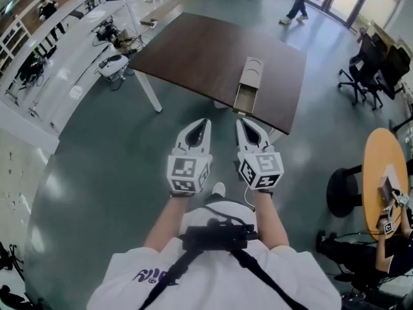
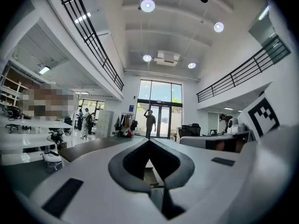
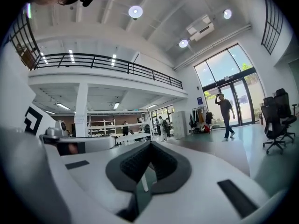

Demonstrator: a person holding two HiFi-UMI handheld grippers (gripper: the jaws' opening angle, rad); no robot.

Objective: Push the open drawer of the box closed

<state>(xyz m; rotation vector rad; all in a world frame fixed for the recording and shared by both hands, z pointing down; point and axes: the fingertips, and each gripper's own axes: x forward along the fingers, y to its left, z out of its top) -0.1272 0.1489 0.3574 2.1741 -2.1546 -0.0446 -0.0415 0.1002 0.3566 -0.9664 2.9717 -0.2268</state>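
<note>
Holds left hand-held gripper point(image 1: 206, 121) and right hand-held gripper point(image 1: 239, 121) side by side, each with jaws together and empty. Faces box point(image 1: 251, 72) near the front edge of the dark desk point(image 1: 193, 50), drawer point(image 1: 246, 99) pulled out toward them. Leaves grey floor point(image 1: 116, 166) between. Has white desk leg point(image 1: 150, 90) left, office chairs point(image 1: 371, 70) and round wooden table point(image 1: 377, 166) well right, person point(image 1: 299, 2) walking beyond.

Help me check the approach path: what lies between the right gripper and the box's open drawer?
Nothing. The head view shows only a short bare gap, grey floor beneath, between the right gripper and the open drawer at the table's edge.
</note>
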